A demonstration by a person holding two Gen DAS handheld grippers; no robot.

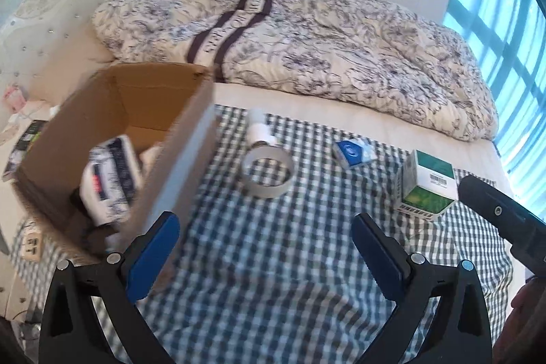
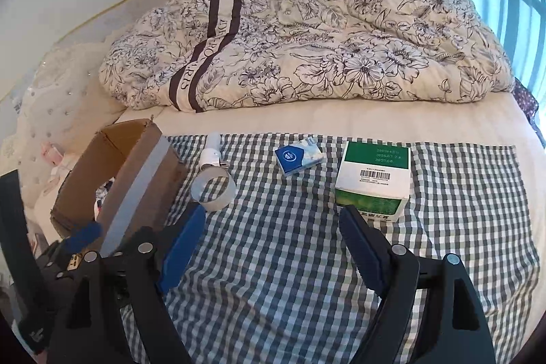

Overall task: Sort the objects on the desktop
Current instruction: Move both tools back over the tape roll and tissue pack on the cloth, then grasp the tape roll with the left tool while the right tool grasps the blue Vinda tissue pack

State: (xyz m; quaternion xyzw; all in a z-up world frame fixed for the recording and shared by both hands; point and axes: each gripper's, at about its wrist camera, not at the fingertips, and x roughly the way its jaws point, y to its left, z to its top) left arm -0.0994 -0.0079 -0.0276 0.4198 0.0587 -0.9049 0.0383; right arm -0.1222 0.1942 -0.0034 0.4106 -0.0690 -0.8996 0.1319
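Observation:
On a checked cloth (image 1: 273, 261) (image 2: 290, 261) lie a tape roll (image 1: 268, 173) (image 2: 213, 190), a white plug-like piece (image 1: 261, 132) (image 2: 211, 156), a small blue tissue pack (image 1: 353, 152) (image 2: 298, 157) and a green-and-white carton (image 1: 428, 190) (image 2: 373, 181). A cardboard box (image 1: 163, 98) (image 2: 136, 179) stands at the left with a blue-white packet (image 1: 112, 179) inside. My left gripper (image 1: 266, 227) is open and empty beside the box. My right gripper (image 2: 273, 217) is open and empty, its right finger just in front of the carton.
A floral duvet (image 1: 307, 33) (image 2: 324, 46) is heaped on the bed behind the cloth. A padded headboard (image 2: 51, 91) and a cluttered bedside surface (image 1: 20, 132) are to the left. A window (image 1: 505, 40) is at the right. The other gripper's black body (image 1: 501, 217) shows at the right edge of the left wrist view.

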